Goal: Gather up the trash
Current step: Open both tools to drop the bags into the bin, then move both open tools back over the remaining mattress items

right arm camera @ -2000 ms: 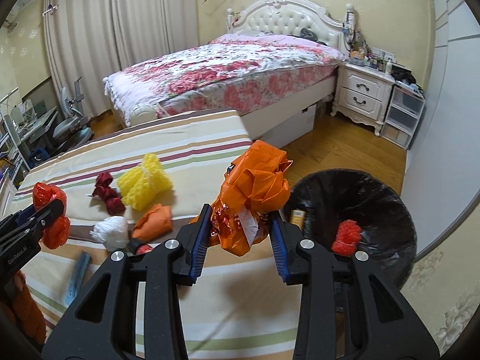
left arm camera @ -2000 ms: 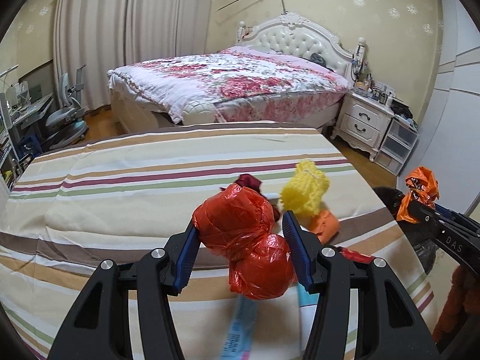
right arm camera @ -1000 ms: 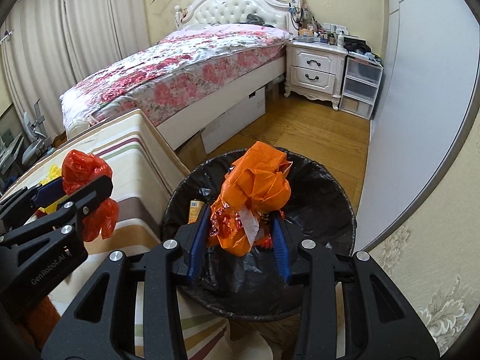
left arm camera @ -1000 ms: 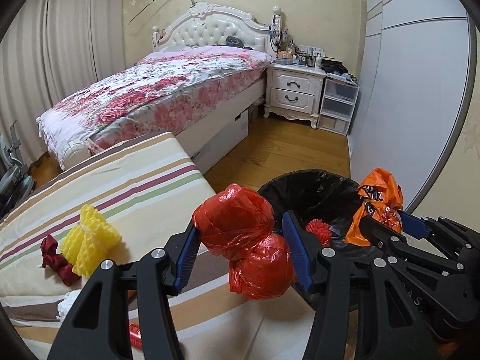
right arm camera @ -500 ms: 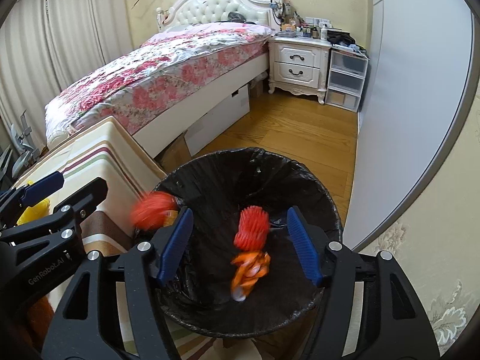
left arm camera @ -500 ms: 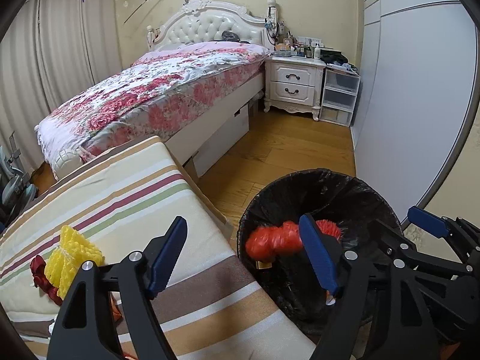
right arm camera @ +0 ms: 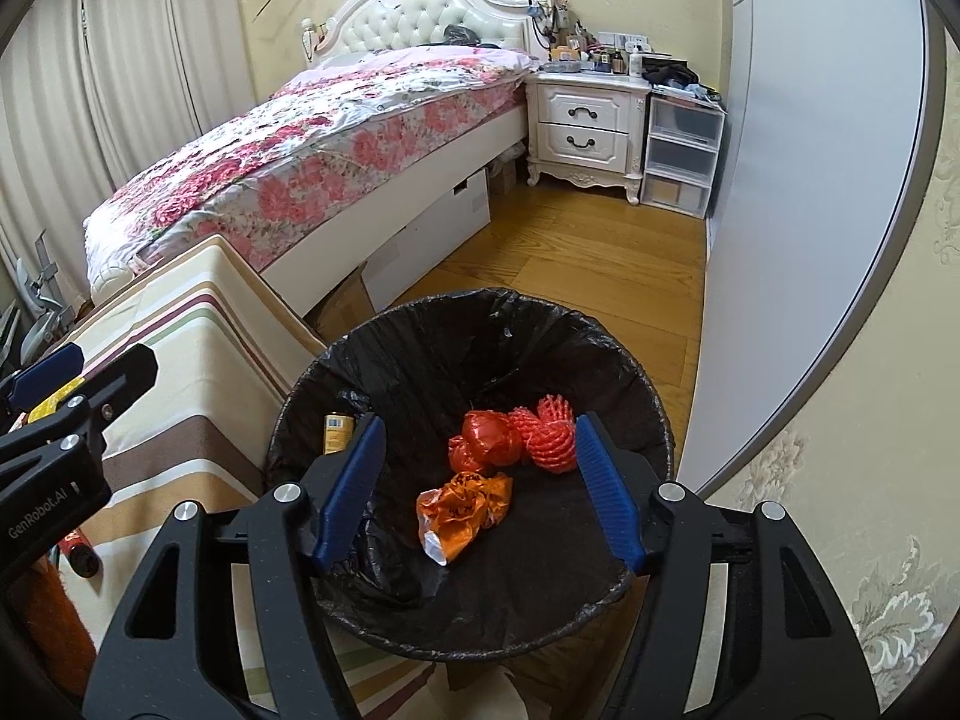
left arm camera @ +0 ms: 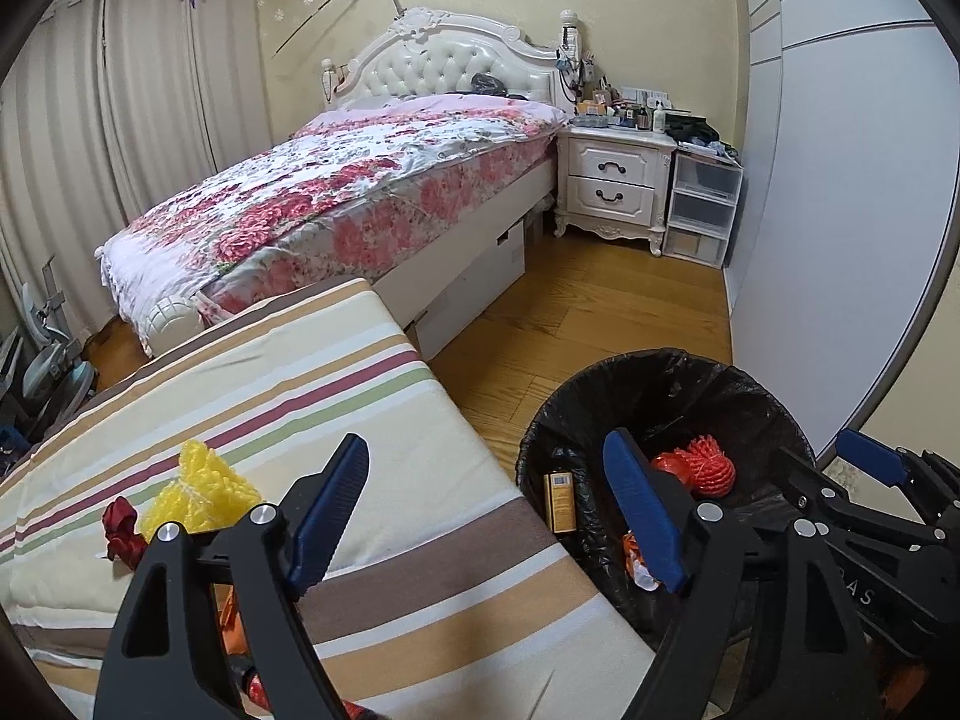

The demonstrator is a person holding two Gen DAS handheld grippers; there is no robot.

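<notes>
Trash, partly collected: red plastic bundle [right arm camera: 487, 439], orange crumpled bag [right arm camera: 465, 507] and red foam net [right arm camera: 552, 433] lie on the floor of the black-lined bin [right arm camera: 624, 360], with a yellow carton [right arm camera: 337, 433] leaning on its inner wall. Outstanding on the striped worktop [left arm camera: 384, 420]: yellow foam net [left arm camera: 201, 489], dark red scrap [left arm camera: 120, 525] beside it, a red piece [left arm camera: 255, 684] and some orange material [left arm camera: 231, 618] low behind the left tool.

Left hand-held gripper [left arm camera: 489, 510]: jaws opening, already wide, nothing between them; it straddles the worktop edge and the bin rim. Right hand-held gripper [right arm camera: 480, 483]: jaws spread about halfway, nothing held, hanging over the bin mouth.

Risks, as judged:
- Collision: the two tools sit close together over the bin; turning both back toward the worktop at once could knock them together
- Bin upset: a finger catching the liner's loose rim could drag or tip the bin
- Poor grip: the foam nets and scraps are light and springy, so a shallow pinch could let one slip to the wooden floor [left arm camera: 600, 312]
- Omission: pieces hidden under the left tool could be missed
</notes>
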